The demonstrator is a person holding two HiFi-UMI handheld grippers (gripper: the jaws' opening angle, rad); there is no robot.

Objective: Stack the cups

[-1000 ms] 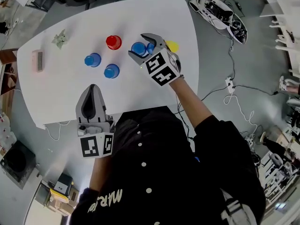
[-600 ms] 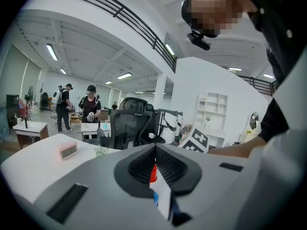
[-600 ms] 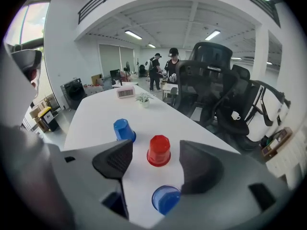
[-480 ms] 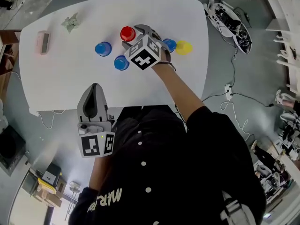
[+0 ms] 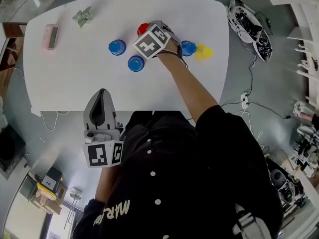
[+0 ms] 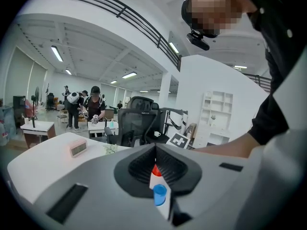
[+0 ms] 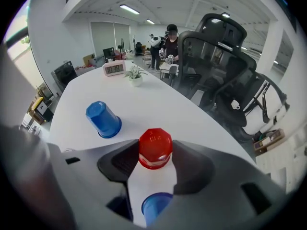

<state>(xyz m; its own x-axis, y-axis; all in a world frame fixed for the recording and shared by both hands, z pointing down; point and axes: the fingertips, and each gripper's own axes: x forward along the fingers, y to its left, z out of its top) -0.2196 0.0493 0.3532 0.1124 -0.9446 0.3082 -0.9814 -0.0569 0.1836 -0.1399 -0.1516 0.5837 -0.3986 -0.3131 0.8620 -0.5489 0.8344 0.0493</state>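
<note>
Head view, right gripper (image 5: 149, 28) moved from blue cup (image 5: 188, 48), jaws closing round upturned red cup (image 7: 155, 146) at worktop's (image 5: 75, 73) far edge, left gripper (image 5: 99, 97) closed, empty.

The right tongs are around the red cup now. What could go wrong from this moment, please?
1. The right tongs are closing on the upside-down red cup, which stands between them. Its sides taper, so it might slip out or tip when lifted.
2. A blue cup stands very close, just below the tongs' body. A low or tilted lift could knock it over.
</note>
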